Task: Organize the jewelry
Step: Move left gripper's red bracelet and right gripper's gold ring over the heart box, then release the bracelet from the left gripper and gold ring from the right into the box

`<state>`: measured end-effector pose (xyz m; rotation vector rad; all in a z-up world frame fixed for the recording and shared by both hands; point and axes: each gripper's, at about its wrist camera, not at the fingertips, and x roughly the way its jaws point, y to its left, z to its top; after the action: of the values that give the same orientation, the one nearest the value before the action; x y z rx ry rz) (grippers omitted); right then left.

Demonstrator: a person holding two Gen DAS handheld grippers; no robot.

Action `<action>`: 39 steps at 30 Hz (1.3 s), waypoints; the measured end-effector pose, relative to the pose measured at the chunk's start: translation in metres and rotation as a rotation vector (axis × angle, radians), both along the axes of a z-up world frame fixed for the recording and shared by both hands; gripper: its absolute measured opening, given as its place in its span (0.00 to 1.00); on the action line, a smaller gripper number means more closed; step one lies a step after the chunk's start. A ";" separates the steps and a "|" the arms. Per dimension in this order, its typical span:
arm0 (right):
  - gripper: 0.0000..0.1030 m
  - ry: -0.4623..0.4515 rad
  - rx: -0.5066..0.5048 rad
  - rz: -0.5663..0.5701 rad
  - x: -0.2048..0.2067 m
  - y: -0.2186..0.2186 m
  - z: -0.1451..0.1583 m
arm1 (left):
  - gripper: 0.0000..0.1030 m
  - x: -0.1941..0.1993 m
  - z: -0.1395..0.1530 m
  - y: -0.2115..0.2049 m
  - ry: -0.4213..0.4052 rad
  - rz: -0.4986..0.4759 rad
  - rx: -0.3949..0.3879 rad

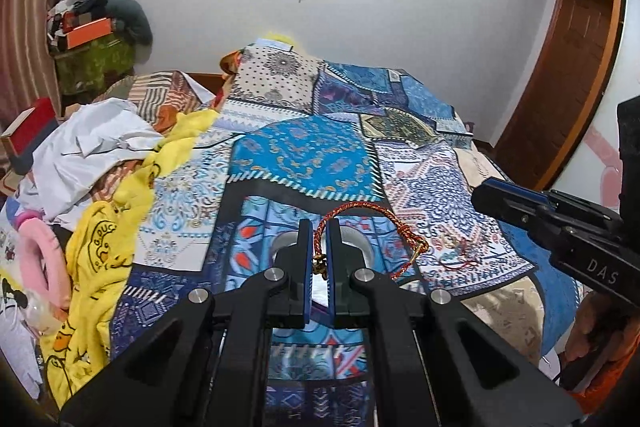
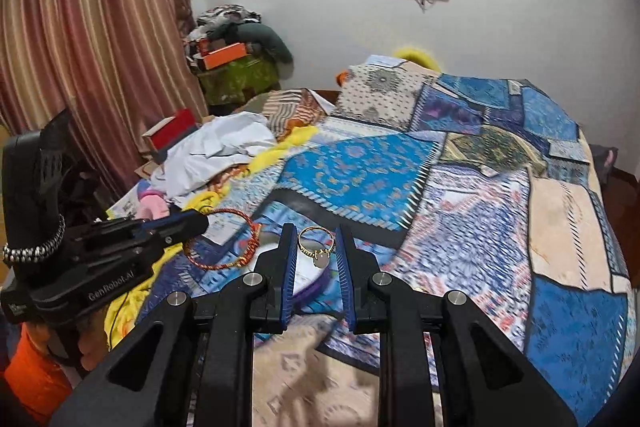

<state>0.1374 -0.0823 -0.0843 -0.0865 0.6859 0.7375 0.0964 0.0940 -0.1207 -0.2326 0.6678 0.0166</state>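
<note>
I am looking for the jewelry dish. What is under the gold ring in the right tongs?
Under the gold ring a white round dish with a purple rim shows on the patchwork bedspread. The tong fingers cover most of it, so its contents cannot be seen.

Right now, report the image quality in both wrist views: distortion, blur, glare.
Left wrist view: strong fisheye bending of the door frame, dark corners; red cord bracelet sharp. Right wrist view: same curvature on the curtain; gold ring sharp; bedspread slightly soft; no harsh glare.

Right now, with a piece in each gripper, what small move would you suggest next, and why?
Probably lower the right gripper and set its gold ring in the white dish just below; the left gripper holds the red braided bracelet.
</note>
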 end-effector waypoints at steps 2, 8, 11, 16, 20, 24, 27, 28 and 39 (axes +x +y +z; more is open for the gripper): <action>0.17 0.002 0.005 0.018 0.002 0.008 -0.001 | 0.04 0.001 -0.002 0.005 0.005 0.009 0.000; 0.17 0.014 -0.009 0.065 0.006 0.034 -0.010 | 0.04 0.007 -0.017 0.017 0.038 0.017 -0.014; 0.17 0.040 -0.021 0.076 0.011 0.043 -0.020 | 0.04 0.012 -0.025 0.018 0.057 0.010 -0.022; 0.17 0.089 -0.039 0.081 0.020 0.049 -0.038 | 0.04 0.024 -0.041 0.017 0.095 -0.012 -0.029; 0.17 0.120 -0.046 0.082 0.026 0.051 -0.048 | 0.04 0.036 -0.055 0.015 0.126 -0.030 -0.037; 0.17 0.147 -0.062 0.088 0.030 0.053 -0.058 | 0.04 0.044 -0.063 0.014 0.142 -0.043 -0.045; 0.17 0.170 -0.078 0.093 0.033 0.056 -0.067 | 0.04 0.049 -0.067 0.014 0.149 -0.055 -0.052; 0.17 0.177 -0.084 0.097 0.033 0.057 -0.070 | 0.04 0.050 -0.068 0.013 0.151 -0.061 -0.053; 0.17 0.206 -0.119 0.137 0.031 0.064 -0.083 | 0.04 0.048 -0.063 0.016 0.139 -0.042 -0.040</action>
<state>0.1686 -0.0179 -0.1670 -0.1686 0.9279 0.8438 0.1441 0.1096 -0.1839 -0.2577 0.8115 -0.0206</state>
